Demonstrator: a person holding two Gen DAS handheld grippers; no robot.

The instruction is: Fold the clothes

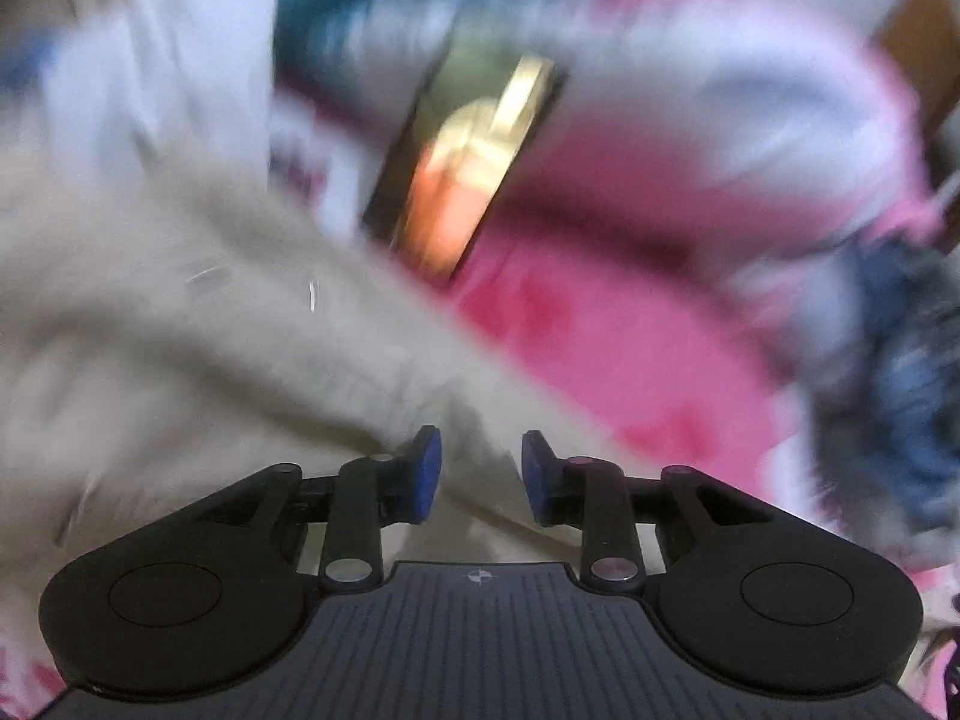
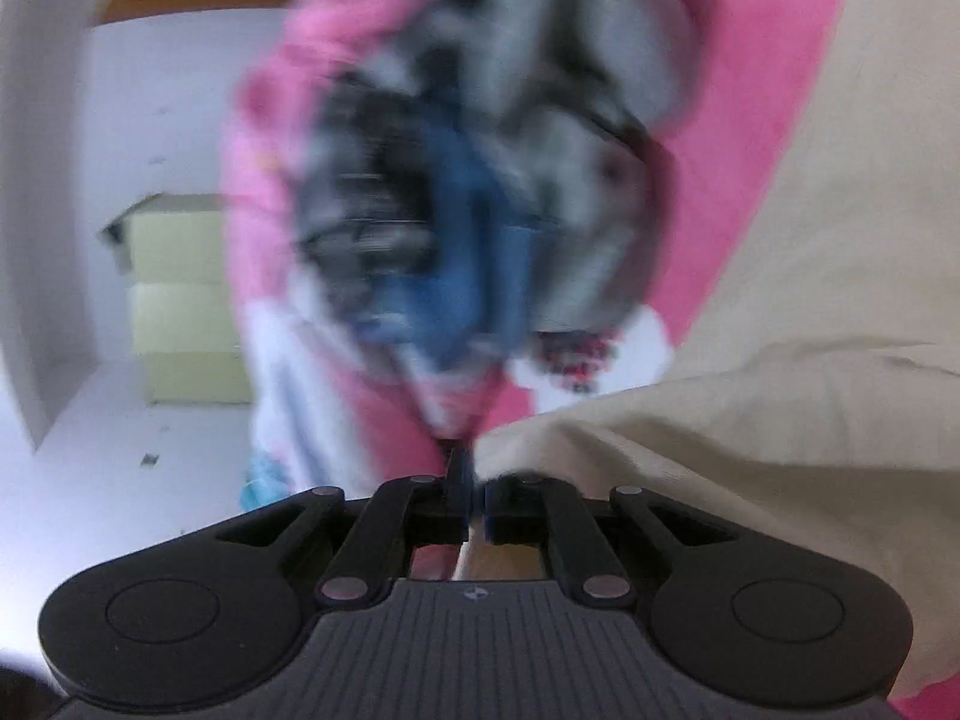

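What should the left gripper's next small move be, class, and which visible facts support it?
Probably close the left gripper on the cream garment. Its fingers stand apart with that cloth lying between them, ungrasped, while the right gripper is already shut on the garment's edge. Both views are blurred, so this is tentative.

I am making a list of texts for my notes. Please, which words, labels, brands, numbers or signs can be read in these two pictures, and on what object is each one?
Readable words or numbers: none.
Small round cross mark, not text, on the left gripper body.
The same mark on the right gripper body.
Screen of the phone-like object: too blurred to read.
Beige garment: no print visible.
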